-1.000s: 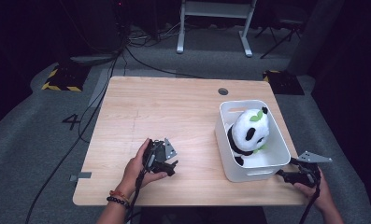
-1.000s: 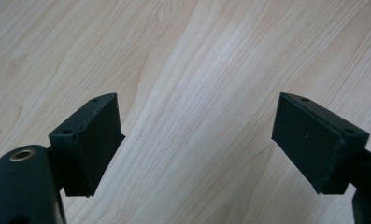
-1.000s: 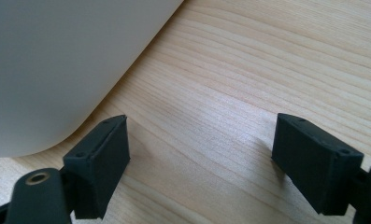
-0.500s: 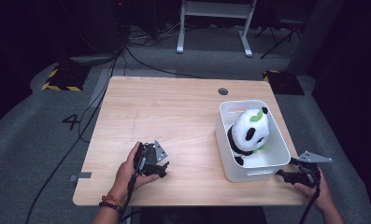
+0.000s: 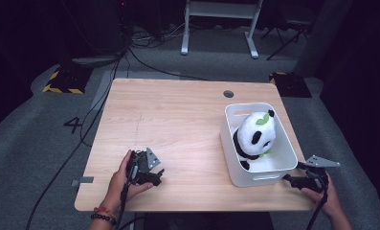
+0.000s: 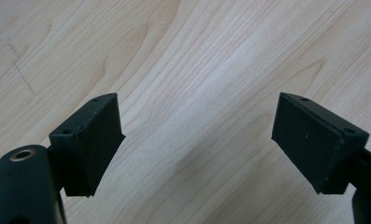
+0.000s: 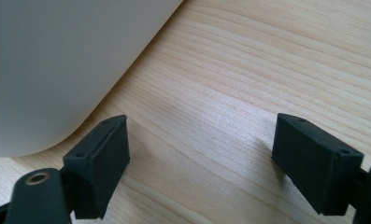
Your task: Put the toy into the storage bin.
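The white bin (image 5: 235,143) sits on the tabletop (image 5: 178,120) just beside the right gripper (image 5: 293,179), its smooth rounded corner (image 7: 57,70) close by one finger, the other over bare wood. A plush panda (image 5: 254,136) — white with black patches and a green leaf — lies inside it. Both grippers' fingers stand wide and empty, the left gripper (image 5: 155,176) well apart from the bin — to grasp the panda, best come over the rim.

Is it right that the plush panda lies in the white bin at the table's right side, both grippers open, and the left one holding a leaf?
Not quite. The left gripper holds nothing: the left gripper view shows only bare table between its open jaws. The rest stands: the plush panda lies in the white bin at the table's right, and the right gripper is open too.
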The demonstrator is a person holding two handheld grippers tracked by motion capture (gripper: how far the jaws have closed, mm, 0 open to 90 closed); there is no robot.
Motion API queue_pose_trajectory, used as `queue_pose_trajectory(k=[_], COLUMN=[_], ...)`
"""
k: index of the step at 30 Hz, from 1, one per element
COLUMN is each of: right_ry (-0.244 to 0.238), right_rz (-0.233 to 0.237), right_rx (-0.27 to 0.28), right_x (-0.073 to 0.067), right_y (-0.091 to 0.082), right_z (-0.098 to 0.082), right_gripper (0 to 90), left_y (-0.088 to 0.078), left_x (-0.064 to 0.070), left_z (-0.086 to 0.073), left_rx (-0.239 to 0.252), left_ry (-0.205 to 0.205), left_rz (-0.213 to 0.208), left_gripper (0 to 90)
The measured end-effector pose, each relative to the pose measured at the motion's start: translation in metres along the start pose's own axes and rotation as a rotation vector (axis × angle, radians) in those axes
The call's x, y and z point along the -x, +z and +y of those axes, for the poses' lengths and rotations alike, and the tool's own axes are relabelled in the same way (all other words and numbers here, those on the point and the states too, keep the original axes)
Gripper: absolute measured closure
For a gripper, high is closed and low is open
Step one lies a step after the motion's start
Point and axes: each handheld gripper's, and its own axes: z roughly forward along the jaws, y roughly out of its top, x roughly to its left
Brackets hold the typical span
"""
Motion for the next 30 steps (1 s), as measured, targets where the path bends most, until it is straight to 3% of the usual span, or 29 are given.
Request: queue_pose_trajectory(k=[11,18,20,23,30], right_ry=[0.001,0.002,0.003,0.002,0.002], right_rz=[-0.001,-0.003,-0.003,-0.003,-0.007], right_rx=[0.000,-0.002,-0.002,-0.002,-0.004], right_x=[0.000,0.000,0.000,0.000,0.000], right_y=[0.000,-0.001,-0.001,-0.001,-0.002], right_z=[0.000,-0.001,-0.001,-0.001,-0.002], right_gripper=[19.0,19.0,19.0,19.0,19.0], left_y=[0.002,0.005,0.005,0.004,0.006], left_x=[-0.002,-0.004,-0.006,-0.010,-0.015], left_z=[-0.017,-0.025,-0.029,-0.034,-0.045], left_rx=[-0.004,0.000,0.016,0.031,0.038], left_ry=[-0.058,-0.097,-0.140,-0.175,-0.212], left_rz=[-0.031,-0.028,-0.053,-0.057,-0.052], left_gripper=[15.9,15.9,15.9,15.9,15.9])
